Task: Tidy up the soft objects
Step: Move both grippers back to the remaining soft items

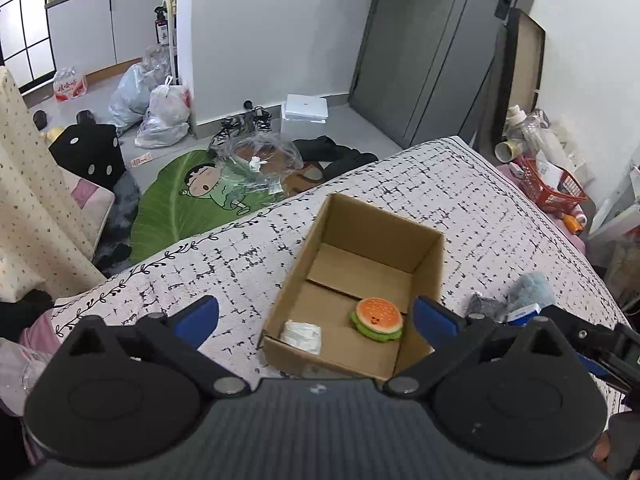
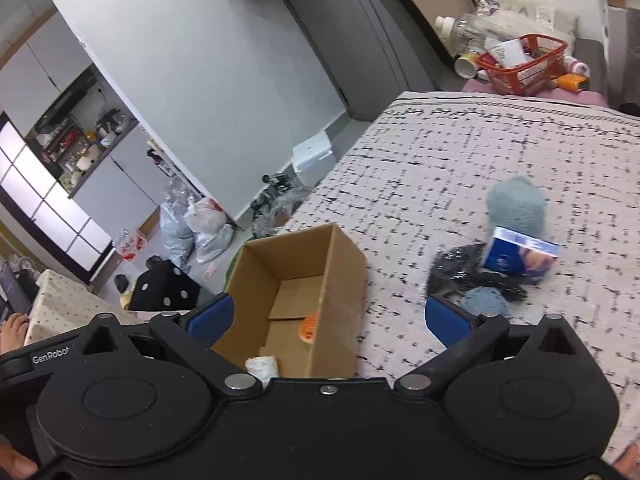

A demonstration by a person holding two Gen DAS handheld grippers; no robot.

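**On the bed: two items boxed, a pile waiting**

On the bed [image 1: 440,184], the cardboard box [image 1: 430,264] holds a burger plush [image 1: 376,316] and a white wad [image 1: 302,336]. Both the left gripper [image 1: 316,316] and right gripper [image 2: 328,316] gape wide, gripping nothing. A blue pack [image 2: 520,256], teal fluffy item [image 2: 516,204] and black fabric [image 2: 456,268] lie heaped beside the box. Tangled fabric could drag neighbours along; a careless reach could tip the light box.

burger toy [image 2: 309,330] half hidden behind cardboard box [image 2: 340,280] wall; blue packet [image 2: 520,256] motion-blurred, print unreadable; red basket [image 1: 554,192] contents unclear.
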